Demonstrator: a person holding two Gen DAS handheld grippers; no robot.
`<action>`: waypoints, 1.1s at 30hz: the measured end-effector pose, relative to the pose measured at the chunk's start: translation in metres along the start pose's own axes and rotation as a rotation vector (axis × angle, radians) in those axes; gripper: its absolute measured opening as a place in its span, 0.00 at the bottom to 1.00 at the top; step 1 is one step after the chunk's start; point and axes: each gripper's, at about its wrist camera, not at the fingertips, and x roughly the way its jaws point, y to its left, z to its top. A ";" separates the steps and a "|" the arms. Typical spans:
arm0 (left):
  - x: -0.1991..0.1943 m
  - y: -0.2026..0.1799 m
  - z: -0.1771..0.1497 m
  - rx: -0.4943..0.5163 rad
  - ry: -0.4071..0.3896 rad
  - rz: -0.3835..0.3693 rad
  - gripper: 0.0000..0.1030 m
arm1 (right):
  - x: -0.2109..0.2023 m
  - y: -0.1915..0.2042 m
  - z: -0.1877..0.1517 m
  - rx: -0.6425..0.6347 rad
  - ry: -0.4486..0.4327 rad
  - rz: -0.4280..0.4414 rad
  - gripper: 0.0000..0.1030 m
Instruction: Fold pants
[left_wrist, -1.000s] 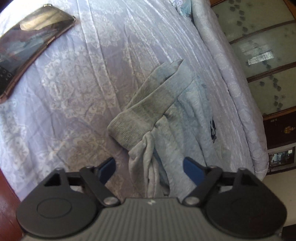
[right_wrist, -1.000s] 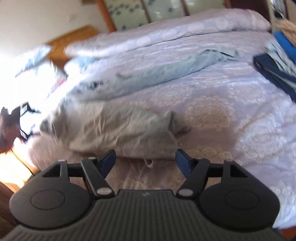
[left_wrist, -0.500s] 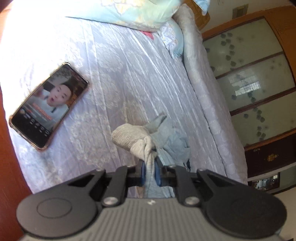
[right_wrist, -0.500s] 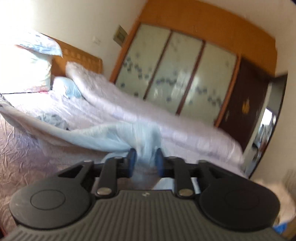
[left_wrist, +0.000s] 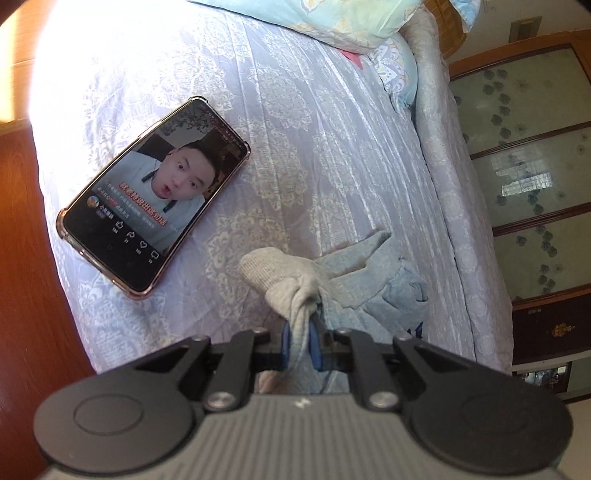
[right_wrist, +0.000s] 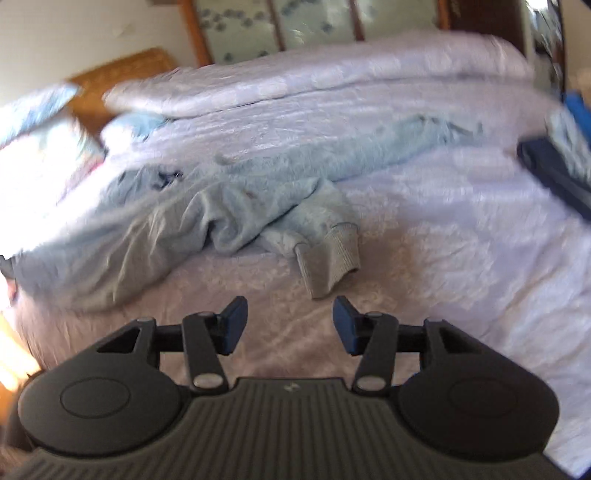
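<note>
Left gripper (left_wrist: 301, 345) now clamped on pants (left_wrist: 295, 314), bunched fabric hiding waist; right gripper (right_wrist: 288, 323) released, jaws opening, empty; view blurred.

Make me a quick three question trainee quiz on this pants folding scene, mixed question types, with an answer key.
1. True or false: the left claw is shut on the grey pants.
2. What lies on the bedspread left of the gathered pants in the left wrist view? A phone, B book, C remote.
3. Fill in: the right claw holds ____.

Key: 1 true. 2 A, the phone. 3 nothing; its jaws are opening, the ribbed cuff lies beyond them.
</note>
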 end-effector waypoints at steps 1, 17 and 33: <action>-0.001 0.000 -0.001 0.002 0.001 -0.001 0.10 | 0.008 0.000 0.003 0.024 -0.001 -0.028 0.52; -0.003 -0.005 0.000 0.036 0.020 0.023 0.10 | -0.074 -0.091 0.041 0.419 -0.329 -0.208 0.10; -0.001 0.000 -0.018 0.070 0.056 0.101 0.14 | -0.142 -0.167 -0.035 0.567 -0.297 -0.442 0.30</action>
